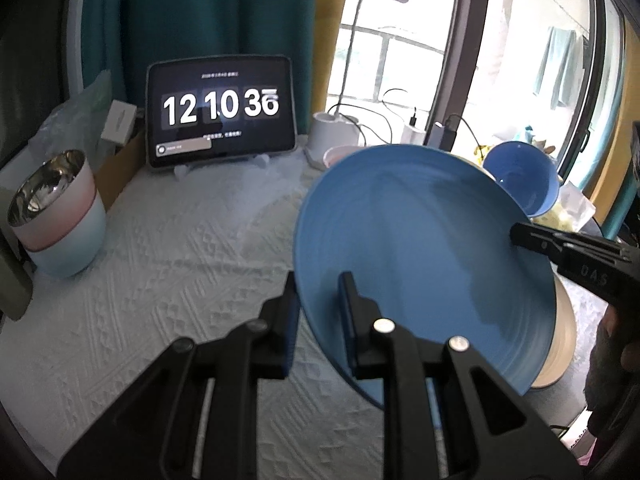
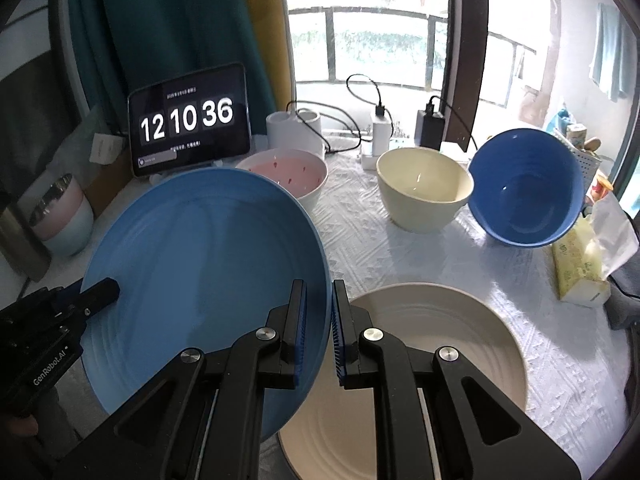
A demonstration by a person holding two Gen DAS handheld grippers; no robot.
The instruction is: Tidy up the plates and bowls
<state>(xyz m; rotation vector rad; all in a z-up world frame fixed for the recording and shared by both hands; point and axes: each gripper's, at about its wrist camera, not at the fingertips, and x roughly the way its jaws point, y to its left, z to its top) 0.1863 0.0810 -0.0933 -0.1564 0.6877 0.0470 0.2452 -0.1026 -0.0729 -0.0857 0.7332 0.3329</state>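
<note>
While both grippers pinch opposite edges of the blue plate, the left gripper clamps its left rim and the right gripper its right rim, holding it tilted above the cream plate on the white tablecloth. Beyond stand a pink bowl, a cream bowl and a blue bowl.

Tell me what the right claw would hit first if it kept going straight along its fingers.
Probably the white tablecloth between the pink bowl and the cream bowl. The right claw, shut on the blue plate rim, points between them; depth is unclear, so either bowl might be clipped.
</note>
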